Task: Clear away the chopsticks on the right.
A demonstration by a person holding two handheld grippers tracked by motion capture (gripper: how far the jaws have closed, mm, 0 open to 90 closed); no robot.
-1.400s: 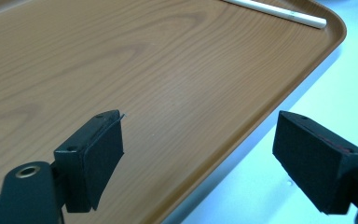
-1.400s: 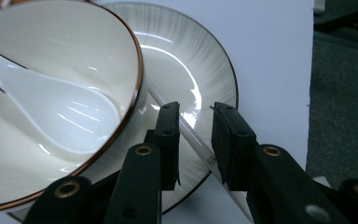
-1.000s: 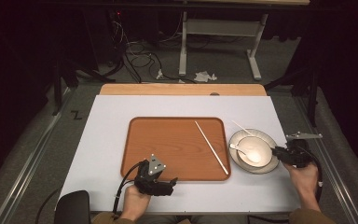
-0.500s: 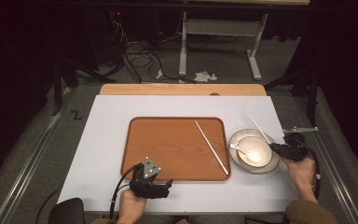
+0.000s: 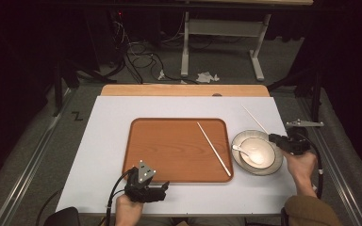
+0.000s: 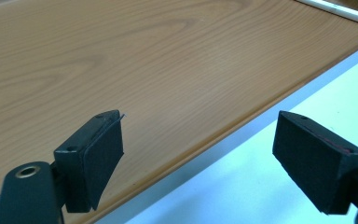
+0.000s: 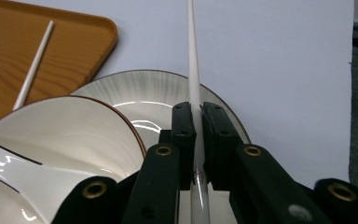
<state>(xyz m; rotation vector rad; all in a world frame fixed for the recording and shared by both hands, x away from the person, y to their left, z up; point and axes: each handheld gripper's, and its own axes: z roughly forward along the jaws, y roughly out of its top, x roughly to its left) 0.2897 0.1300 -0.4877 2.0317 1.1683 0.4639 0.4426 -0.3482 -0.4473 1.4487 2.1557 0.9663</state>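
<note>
Left gripper [image 5: 162,187]: held at the tray's 6 o'clock edge, jaws spread wide, nothing between them.
Tray [image 5: 165,146]: one chopstick [image 5: 214,149] is laid across its 3 o'clock side.
Right gripper [image 7: 197,140]: clamped on a second chopstick [image 7: 192,60], beside the plate [image 5: 273,165] stacked with bowl [image 5: 259,151] and spoon [image 5: 240,149].
Risk: the thin, smooth stick could be pivoted or slipped in the pinch, or the plate rim clipped.

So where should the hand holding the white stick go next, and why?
Probably toward the tray, to lay this chopstick beside the other chopstick already lying there. The right gripper is shut on it above the plate that holds the bowl and spoon. The left gripper is open at the tray's near edge.
</note>
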